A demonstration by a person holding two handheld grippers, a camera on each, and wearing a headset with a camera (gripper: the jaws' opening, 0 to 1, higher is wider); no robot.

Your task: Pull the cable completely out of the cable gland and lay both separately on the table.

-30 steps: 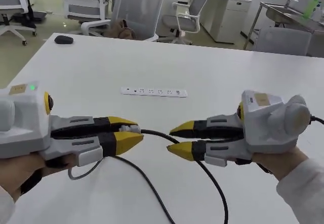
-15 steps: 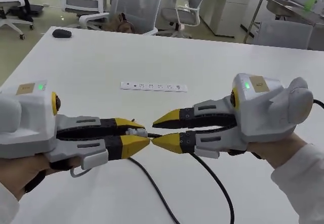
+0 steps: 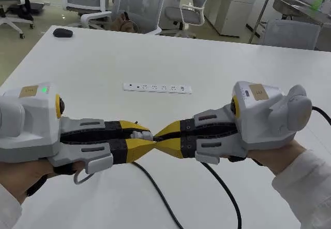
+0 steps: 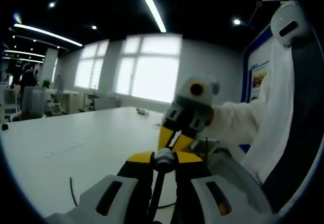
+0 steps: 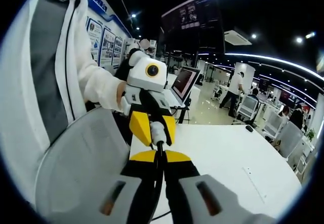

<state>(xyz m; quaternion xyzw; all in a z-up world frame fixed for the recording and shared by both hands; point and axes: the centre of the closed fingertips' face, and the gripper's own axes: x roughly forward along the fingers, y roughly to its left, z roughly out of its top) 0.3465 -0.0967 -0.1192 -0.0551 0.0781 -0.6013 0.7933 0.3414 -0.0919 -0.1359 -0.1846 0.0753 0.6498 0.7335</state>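
1. Left hand-held gripper [image 3: 150, 137]: jaws closed on the white cable gland [image 3: 140, 135], pinched between the yellow tips. Held in a hand at the left, raised above the table [image 3: 103, 63].
2. Right hand-held gripper [image 3: 159, 140]: jaws closed on the black cable [image 3: 155, 187] just beside the gland. Tips nose to nose with the left tips; touching or a hair apart, cannot tell.
3. Left gripper view: gland [image 4: 163, 155] seated between own tips, cable [image 4: 156, 193] down the gap between the jaws. Right hand-held gripper [image 4: 173, 139] directly ahead, tips pointing in.
4. Right gripper view: cable [image 5: 160, 158] clamped between own yellow tips, straight ahead into the gland [image 5: 157, 130] held by the left hand-held gripper [image 5: 155, 134].
5. Cable not yet out of the gland. Two black strands down from under the grippers onto the table, trailing toward the near edge.
6. Also on the table: white power strip [image 3: 157, 89] well beyond the grippers, dark mouse [image 3: 62, 32] near the far left corner. Office chairs [image 3: 139, 6] past the far edge.
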